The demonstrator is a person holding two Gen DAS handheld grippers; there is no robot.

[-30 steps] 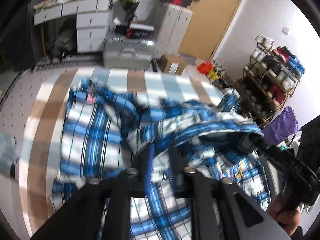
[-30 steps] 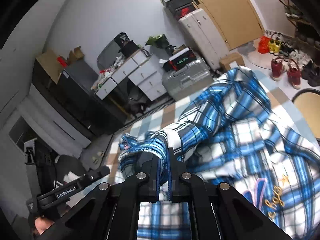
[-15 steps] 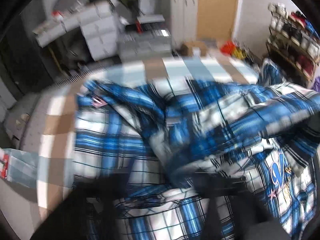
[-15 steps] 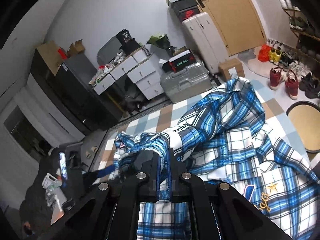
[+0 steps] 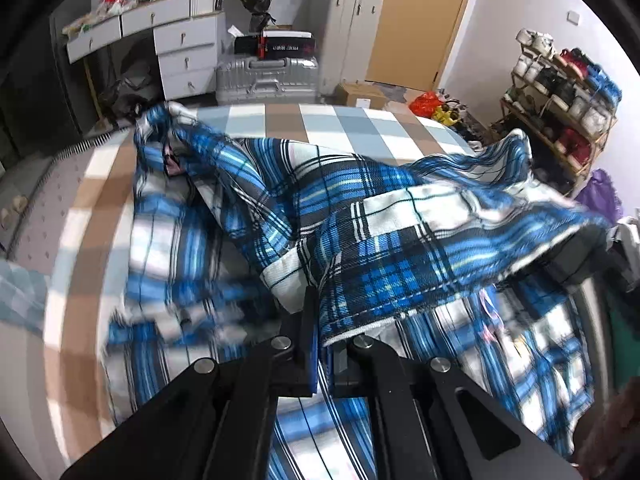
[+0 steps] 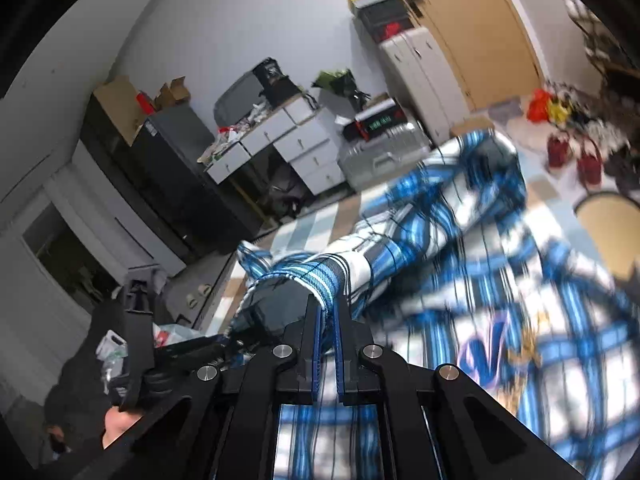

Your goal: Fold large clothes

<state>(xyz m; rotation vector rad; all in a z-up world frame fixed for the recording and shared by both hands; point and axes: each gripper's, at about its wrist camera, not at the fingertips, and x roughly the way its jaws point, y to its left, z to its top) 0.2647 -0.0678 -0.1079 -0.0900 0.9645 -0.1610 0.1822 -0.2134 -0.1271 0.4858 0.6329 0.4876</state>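
Your left gripper (image 5: 320, 320) pinches a stitched hem of the blue-and-white plaid shirt (image 5: 384, 216), jaws closed tight on the cloth, lifting that edge above the checked bedcover (image 5: 340, 124). Your right gripper (image 6: 328, 320) is likewise clamped on a rolled cuff of the same shirt, the sleeve stretching away toward the far side. The rest of the garment lies rumpled across the bed, an embroidered emblem (image 6: 492, 344) showing. A silver suitcase (image 5: 266, 80) stands beyond.

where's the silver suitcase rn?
Left wrist view, top centre: silver suitcase lies flat on the floor beyond the checked surface, right of the white drawers.
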